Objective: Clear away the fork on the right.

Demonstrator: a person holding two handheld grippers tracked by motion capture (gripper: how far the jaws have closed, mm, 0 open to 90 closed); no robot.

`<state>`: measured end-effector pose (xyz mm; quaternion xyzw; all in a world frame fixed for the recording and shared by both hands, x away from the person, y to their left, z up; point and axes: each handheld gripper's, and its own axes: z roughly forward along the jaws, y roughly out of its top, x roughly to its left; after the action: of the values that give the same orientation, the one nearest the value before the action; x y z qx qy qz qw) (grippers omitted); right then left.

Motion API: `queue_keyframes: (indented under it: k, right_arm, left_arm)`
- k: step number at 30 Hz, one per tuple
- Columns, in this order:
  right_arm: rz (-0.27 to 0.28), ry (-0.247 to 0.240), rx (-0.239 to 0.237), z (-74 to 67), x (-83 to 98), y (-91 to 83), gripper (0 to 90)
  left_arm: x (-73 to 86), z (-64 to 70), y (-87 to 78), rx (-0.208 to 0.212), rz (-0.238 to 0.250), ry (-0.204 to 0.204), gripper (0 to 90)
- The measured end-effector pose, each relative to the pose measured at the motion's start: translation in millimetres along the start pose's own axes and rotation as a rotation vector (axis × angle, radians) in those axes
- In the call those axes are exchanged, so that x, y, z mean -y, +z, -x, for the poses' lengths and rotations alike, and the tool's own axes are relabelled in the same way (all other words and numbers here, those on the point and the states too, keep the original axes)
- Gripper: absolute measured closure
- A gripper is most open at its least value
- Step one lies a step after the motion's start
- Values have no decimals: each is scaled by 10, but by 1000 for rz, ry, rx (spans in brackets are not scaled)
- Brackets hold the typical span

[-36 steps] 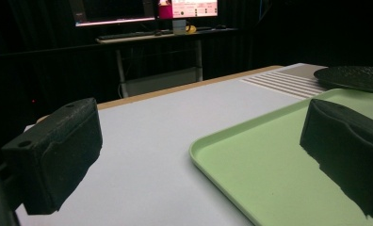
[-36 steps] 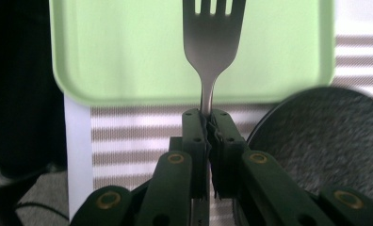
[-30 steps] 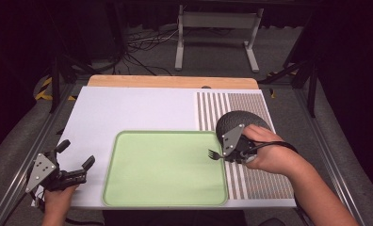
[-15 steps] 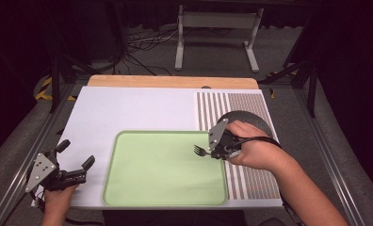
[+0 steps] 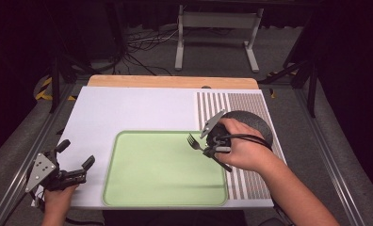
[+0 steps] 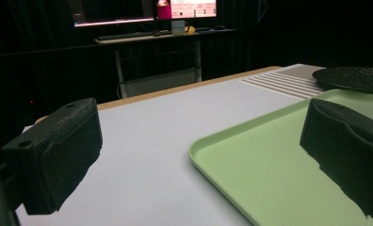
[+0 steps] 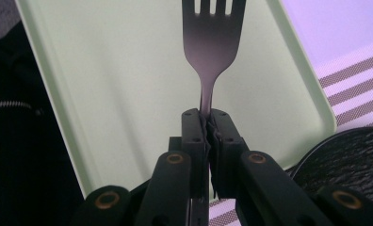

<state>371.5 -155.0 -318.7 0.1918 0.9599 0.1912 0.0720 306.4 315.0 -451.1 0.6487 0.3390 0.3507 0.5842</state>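
In the high view, the right gripper [image 5: 208,147] sits right of centre, over the right edge of the pale green rectangular plastic tray [image 5: 147,188], with the person's hand covering most of its body. Its jaws are clamped on the handle of a dark metal fork [image 5: 194,142], whose tines point left over the tray. In the right gripper view the fork [image 7: 213,52] rises from the closed jaws, its tine tips cut off by the top edge and its handle hidden between the pads. A black textured round plate [image 5: 253,123] lies on the striped mat, partly behind the hand. At lower left the left gripper [image 5: 74,160] rests beside the tray, jaws wide apart, nothing between them.
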Motion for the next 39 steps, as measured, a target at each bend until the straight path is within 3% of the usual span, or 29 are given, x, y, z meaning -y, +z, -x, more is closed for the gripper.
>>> queue_keyframes:
  k: [1,12,18,34,39]
  right_arm:
    - [0,0,0,0,0,0,855]
    - [22,190,28,6,-45,55,855]
    - [27,269,55,17,-56,79,854]
    - [-16,411,75,60,-69,173,853]
    - [-45,475,73,79,-54,235,853]
  left_arm:
    - [0,0,0,0,0,0,3]
    - [-1,-1,-1,1,0,0,3]
    - [0,-3,-1,3,-2,0,3]
    - [0,0,3,3,-1,-1,3]
    - [0,-2,3,2,0,0,3]
